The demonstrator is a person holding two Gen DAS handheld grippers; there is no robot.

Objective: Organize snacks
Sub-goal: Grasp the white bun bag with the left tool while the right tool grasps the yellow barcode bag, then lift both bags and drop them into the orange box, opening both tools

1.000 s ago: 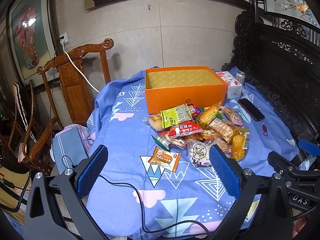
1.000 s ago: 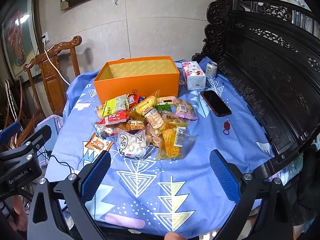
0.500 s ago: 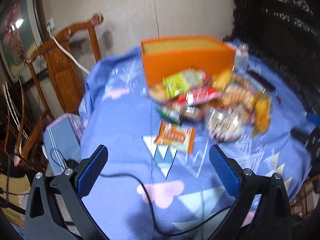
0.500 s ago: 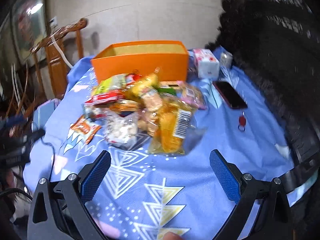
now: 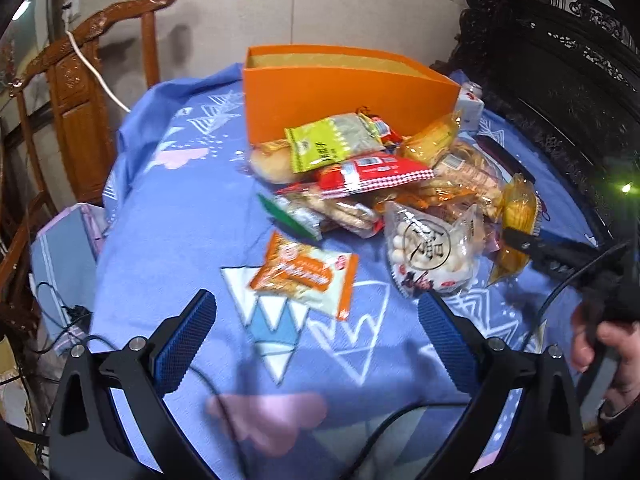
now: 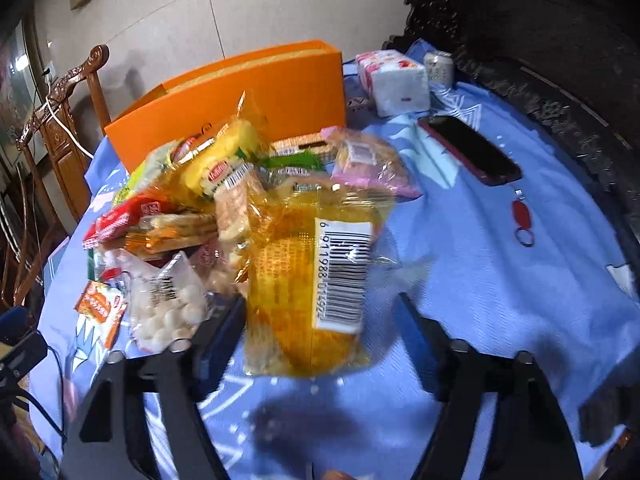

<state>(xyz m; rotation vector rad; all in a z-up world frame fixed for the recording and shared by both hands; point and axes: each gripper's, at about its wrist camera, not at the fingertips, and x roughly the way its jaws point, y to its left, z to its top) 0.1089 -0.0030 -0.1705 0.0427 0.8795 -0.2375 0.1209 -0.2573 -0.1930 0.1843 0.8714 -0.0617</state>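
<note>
Right tool [image 6: 320, 316] is closing around yellow barcode packet [image 6: 308, 280], pads not yet pressing; left tool [image 5: 316, 316] is hanging wide open, empty. Next: secure grip, lift toward orange box [image 6: 256, 92].

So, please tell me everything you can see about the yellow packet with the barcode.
The yellow packet is a clear, glossy plastic bag with yellow, corn-like contents and a white barcode label on top. It lies at the near edge of the snack pile on the blue cloth, overlapping other packets. It sits between the fingers of the right tool, whose jaws are closing; contact is blurred.
</note>
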